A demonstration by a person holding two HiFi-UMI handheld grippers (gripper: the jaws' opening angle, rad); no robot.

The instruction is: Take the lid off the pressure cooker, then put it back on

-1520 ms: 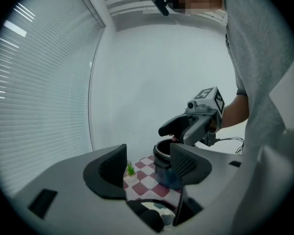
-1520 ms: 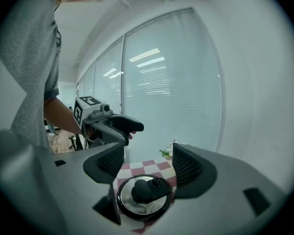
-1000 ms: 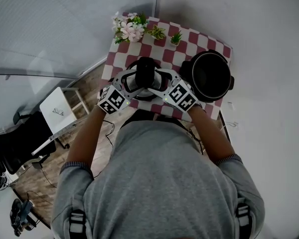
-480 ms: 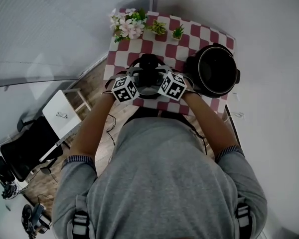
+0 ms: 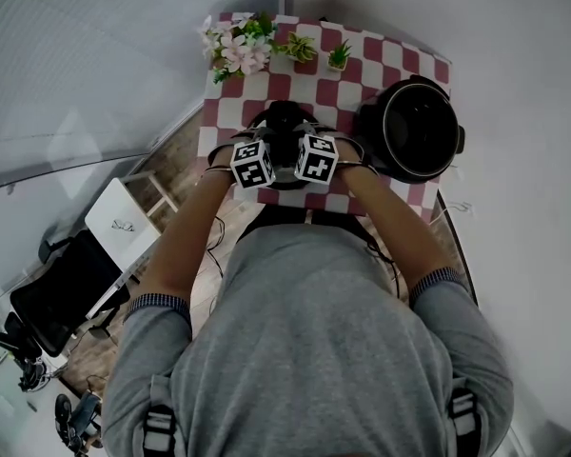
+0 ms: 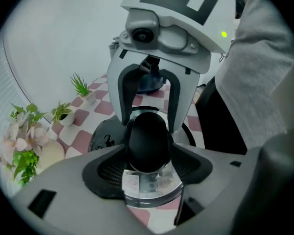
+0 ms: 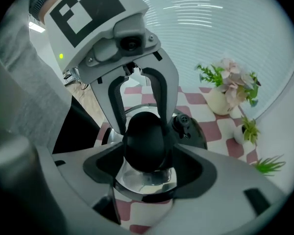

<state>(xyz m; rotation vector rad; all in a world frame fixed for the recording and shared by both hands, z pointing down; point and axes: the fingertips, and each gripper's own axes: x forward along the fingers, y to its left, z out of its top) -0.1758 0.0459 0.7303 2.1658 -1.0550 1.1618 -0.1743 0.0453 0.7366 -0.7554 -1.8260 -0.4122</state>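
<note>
The left gripper (image 6: 147, 148) and right gripper (image 7: 144, 148) face each other, two in all, both pinching the one black knob (image 5: 284, 127) of the single lid (image 6: 149, 187). The lid is low over the checked cloth (image 5: 362, 50), just beside the one open pot (image 5: 417, 133). At the far edge stand one bunch of flowers (image 5: 230, 46) and two small plants (image 5: 302, 49) (image 5: 339, 57).

Lid (image 5: 284, 114) mostly hidden beneath left gripper (image 5: 272, 141), right gripper (image 5: 297, 141); table (image 5: 230, 112) near edge behind person (image 5: 305, 350)
</note>
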